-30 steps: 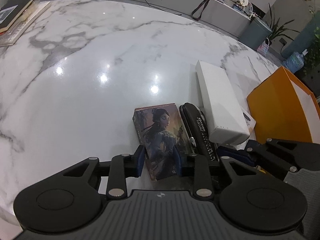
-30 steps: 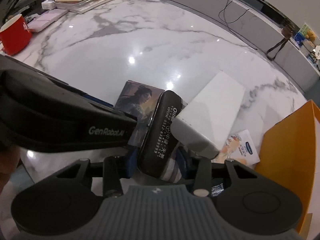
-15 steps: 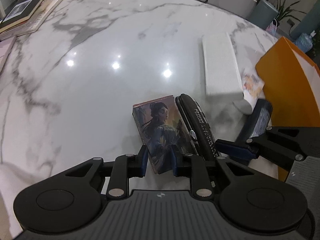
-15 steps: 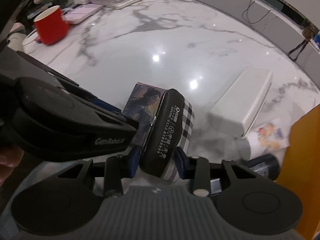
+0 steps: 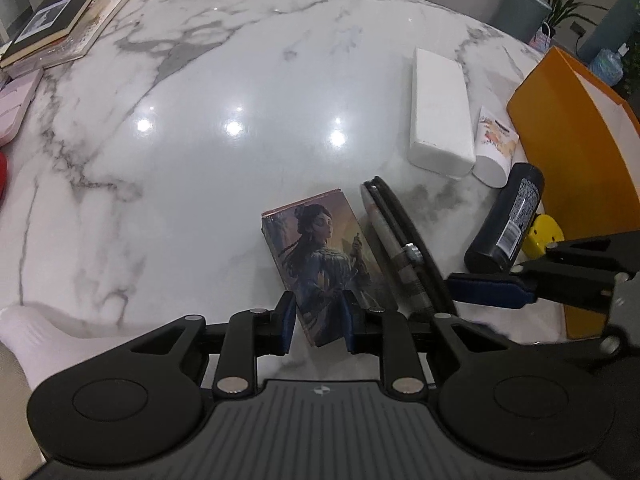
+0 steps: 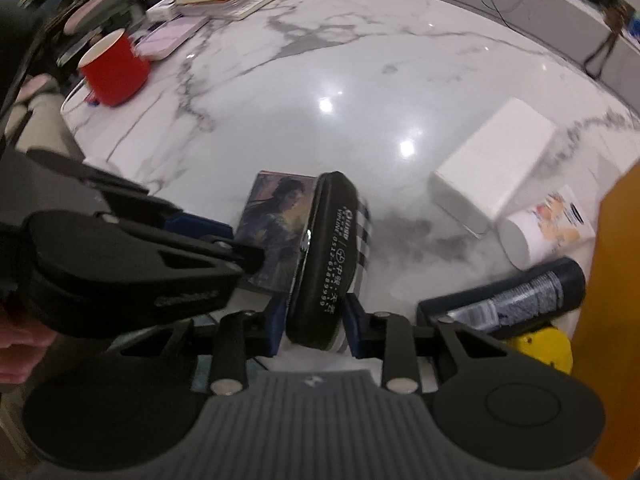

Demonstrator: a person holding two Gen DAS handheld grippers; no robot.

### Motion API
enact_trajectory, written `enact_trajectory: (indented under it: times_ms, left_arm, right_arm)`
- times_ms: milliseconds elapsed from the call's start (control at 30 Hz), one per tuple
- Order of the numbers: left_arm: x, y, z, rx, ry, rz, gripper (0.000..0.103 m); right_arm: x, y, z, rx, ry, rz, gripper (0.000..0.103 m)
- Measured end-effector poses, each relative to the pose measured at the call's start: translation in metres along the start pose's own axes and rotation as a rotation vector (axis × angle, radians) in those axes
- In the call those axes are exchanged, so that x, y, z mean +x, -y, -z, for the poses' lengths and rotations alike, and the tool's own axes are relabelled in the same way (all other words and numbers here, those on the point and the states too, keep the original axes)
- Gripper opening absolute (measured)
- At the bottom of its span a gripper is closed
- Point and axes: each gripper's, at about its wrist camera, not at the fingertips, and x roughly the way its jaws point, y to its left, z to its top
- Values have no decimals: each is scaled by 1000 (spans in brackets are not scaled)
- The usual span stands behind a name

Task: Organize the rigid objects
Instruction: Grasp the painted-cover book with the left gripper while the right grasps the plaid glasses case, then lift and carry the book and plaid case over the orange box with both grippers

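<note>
Illustrated card box [image 5: 326, 264] upright on edge, pictured woman facing up; black glasses case [image 6: 326, 256] with plaid underside on its side, touching box's right; both on marble table [image 5: 200, 140].

left claw [image 5: 316, 322] clamped, right claw [image 6: 314, 322] closing

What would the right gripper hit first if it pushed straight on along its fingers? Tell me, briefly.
The right gripper already has the black glasses case between its closing jaws. Pushed straight on, the case's far end would probably meet the marble tabletop first, since the gripper points steeply down at it; depth is hard to judge.
</note>
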Motion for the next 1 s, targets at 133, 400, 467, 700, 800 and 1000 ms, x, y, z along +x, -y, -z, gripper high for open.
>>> enact_trajectory:
  times_ms: [133,400,467,700,800,1000]
  left_arm:
    - [-3,0,-2,-17,44,4,61]
    - [12,3,-15,-109,38,9,79]
    - [17,3,-17,-129,35,-5,81]
    - [31,1,-16,-143,23,-27,76]
    - [32,-2,-16,-150,21,-16,72]
    - [31,-6,-17,-142,8,-14,72]
  right_arm:
    - [-7,16,-1,41,11,16,20]
    - [-4,30,-9,35,-2,32,20]
    - [-4,32,-10,28,-3,27,20]
    - [7,33,-14,-3,3,13,26]
    - [10,32,-17,-17,13,9,27]
    - [15,30,-18,-57,40,-2,29]
